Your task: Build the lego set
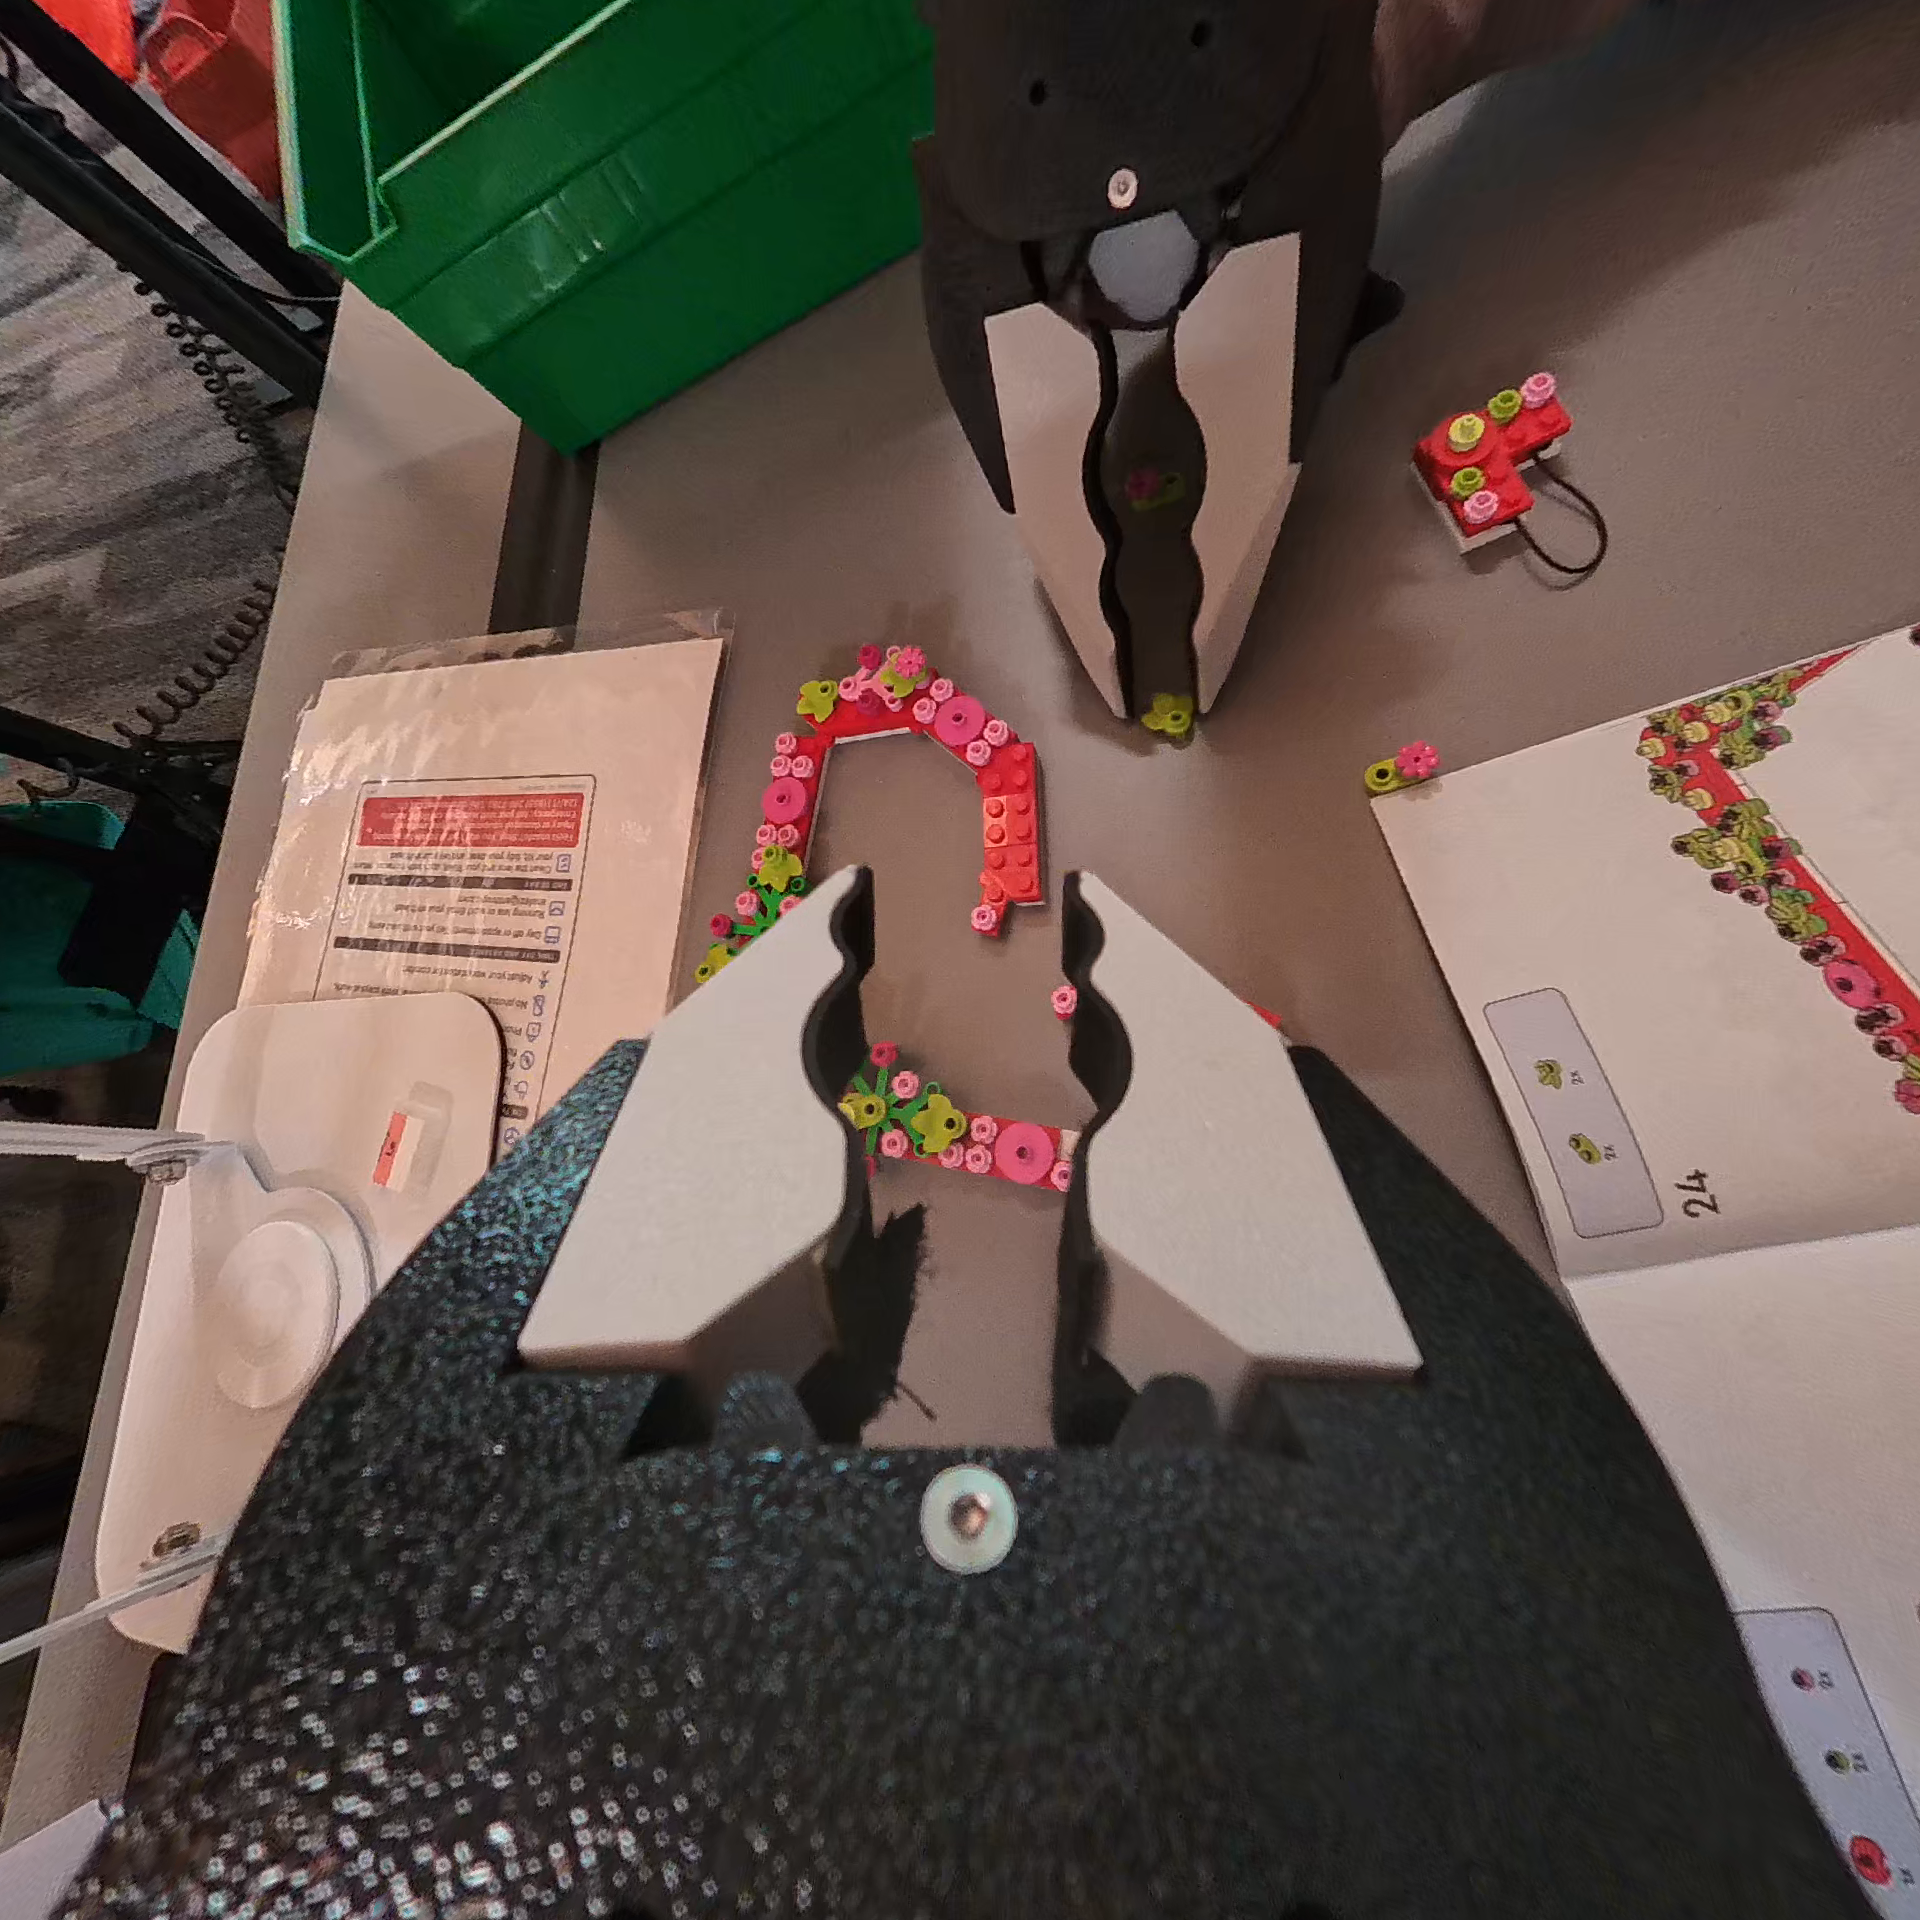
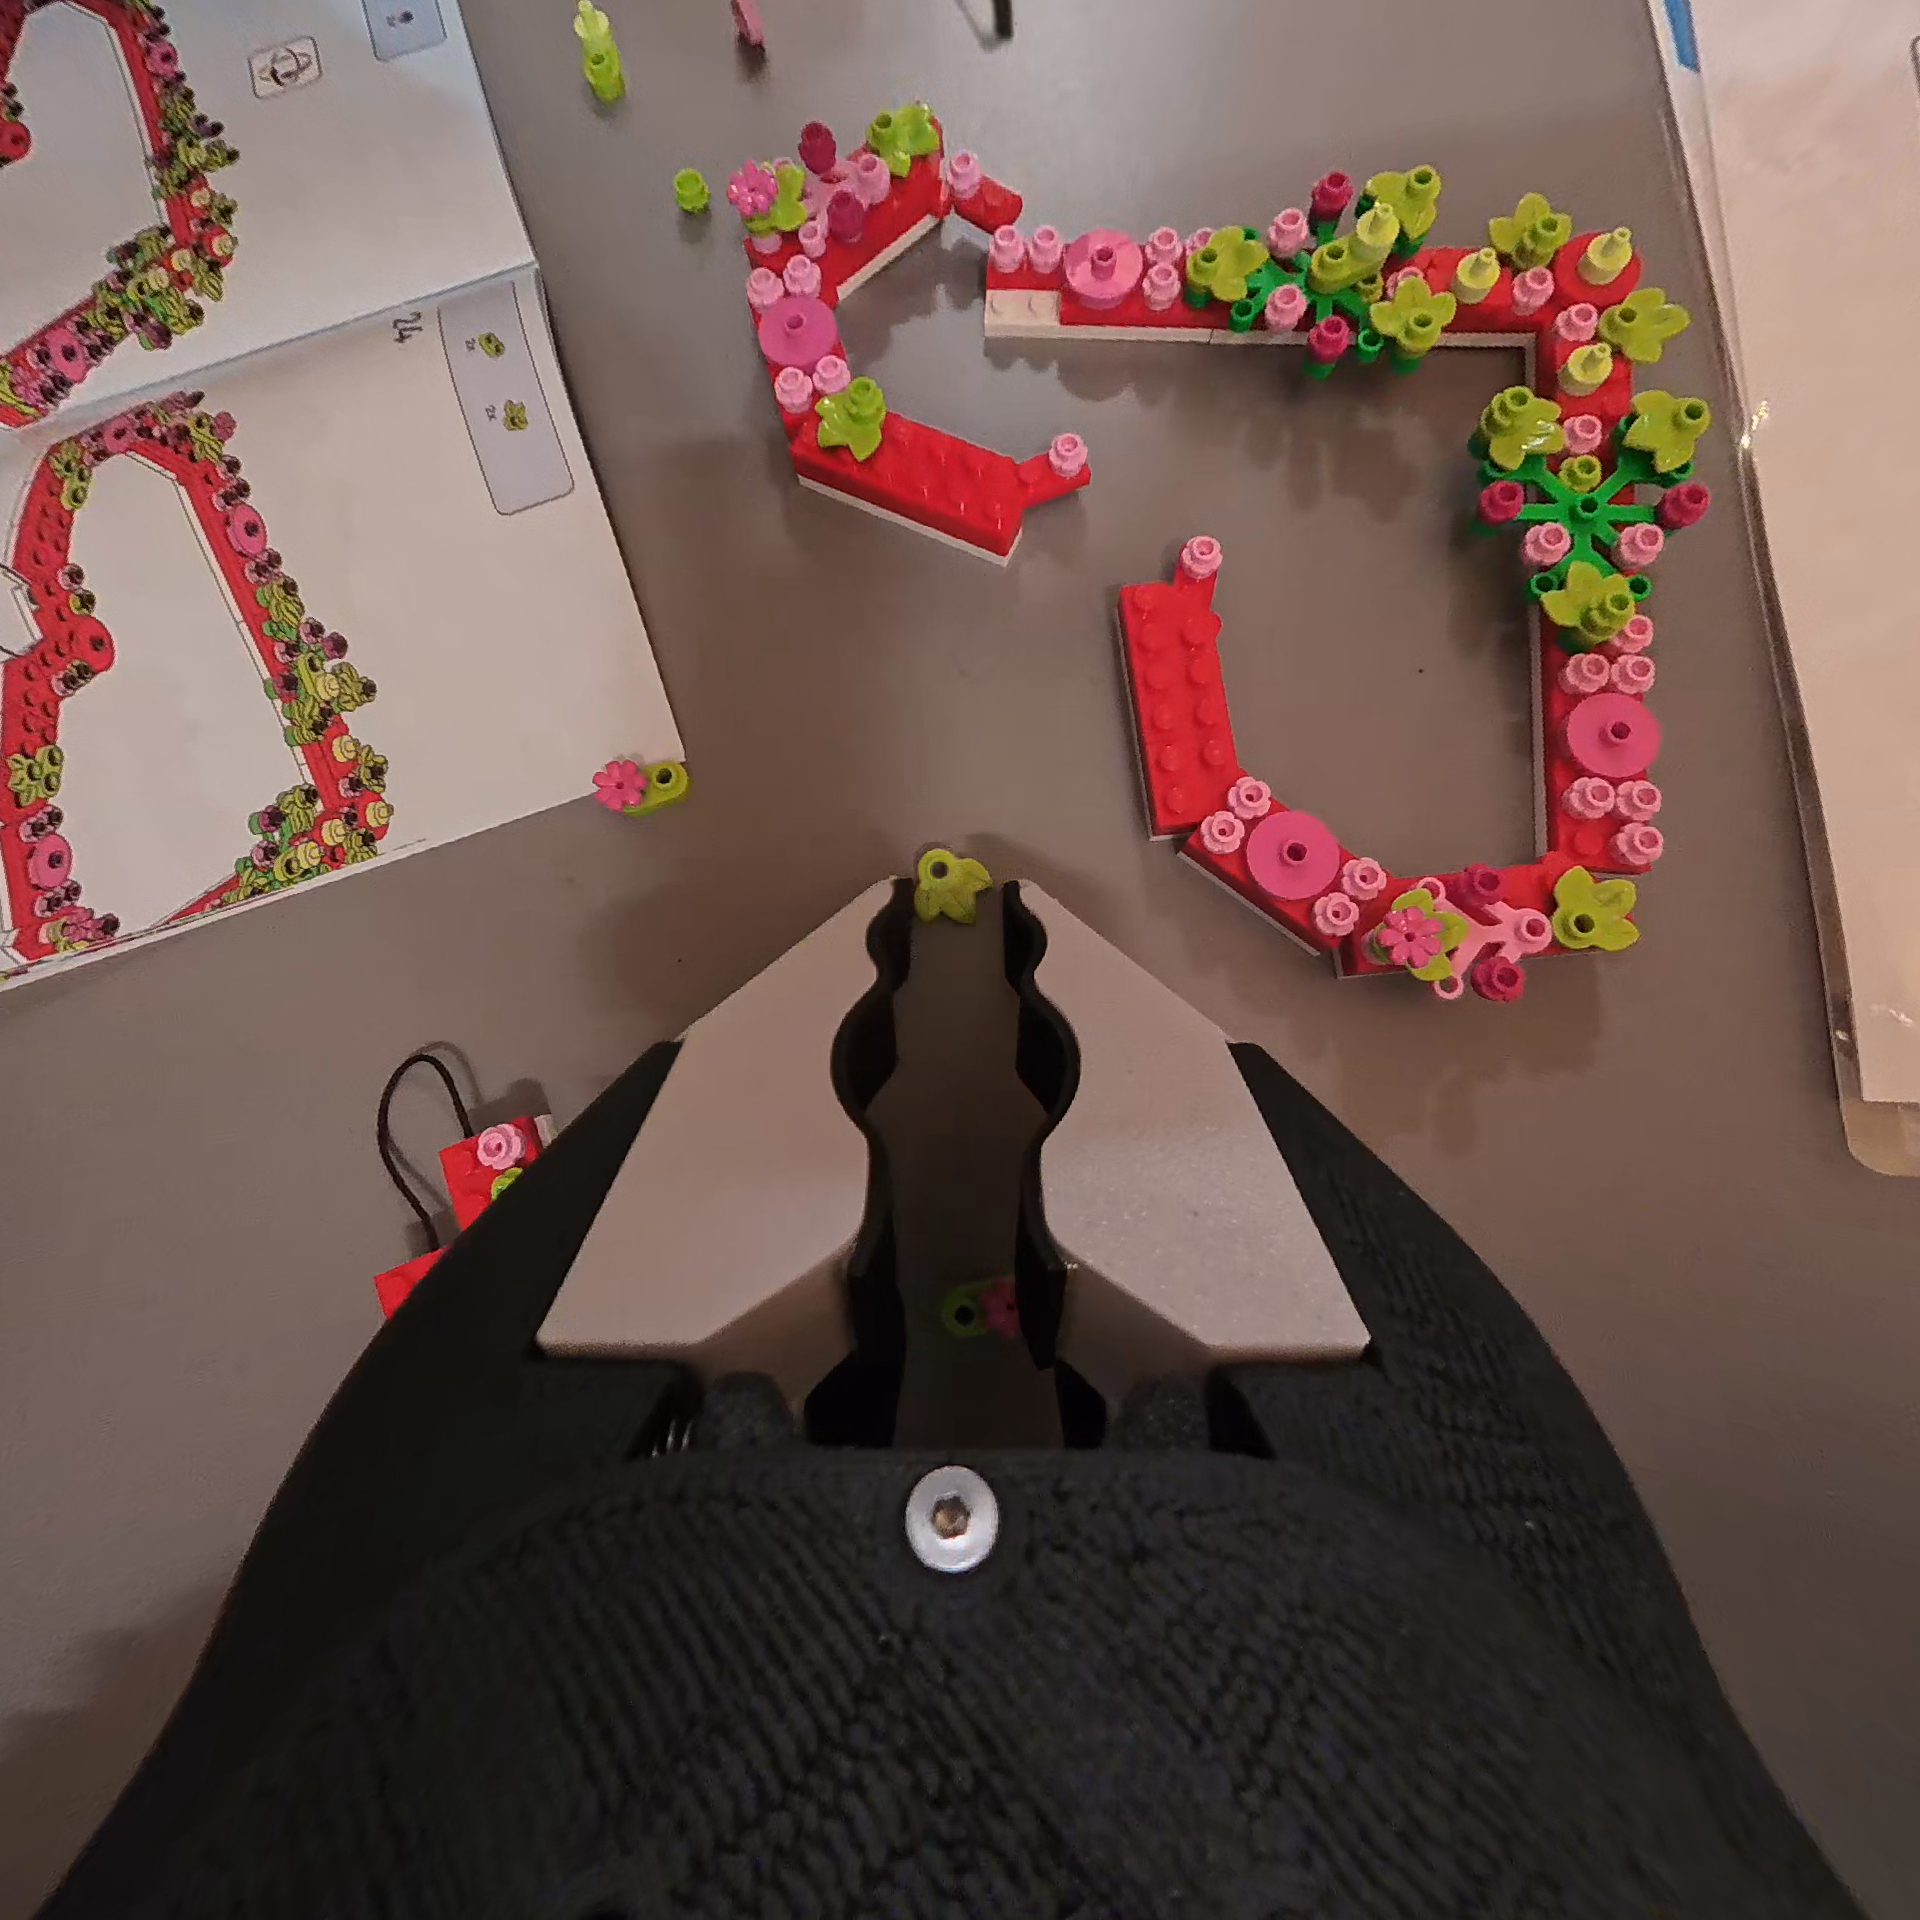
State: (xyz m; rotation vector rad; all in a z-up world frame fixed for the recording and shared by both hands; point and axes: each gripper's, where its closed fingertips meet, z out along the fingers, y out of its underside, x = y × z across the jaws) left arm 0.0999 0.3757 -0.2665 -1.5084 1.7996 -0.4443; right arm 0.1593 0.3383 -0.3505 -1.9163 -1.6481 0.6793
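Observation:
A red Lego frame (image 2: pixel 1174 707) studded with pink flowers and lime leaves lies flat on the grey table. A separate red corner section (image 2: pixel 914 468) lies at its open end. In the left wrist view the frame (image 1: pixel 1008 831) lies under my left gripper (image 1: pixel 971 894), which is open and empty above the frame's hollow middle. My right gripper (image 2: pixel 951 894) is shut on a lime green leaf piece (image 2: pixel 948 885), with its tips down at the table beside the frame. It also shows in the left wrist view (image 1: pixel 1164 696), holding the leaf (image 1: pixel 1166 715).
An open instruction booklet (image 2: pixel 416 623) lies beside the frame, with a pink flower on a lime piece (image 2: pixel 639 784) at its corner. A small red L-shaped assembly with a black cord (image 1: pixel 1491 462) lies apart. A green bin (image 1: pixel 582 208) and a laminated sheet (image 1: pixel 499 831) lie nearby.

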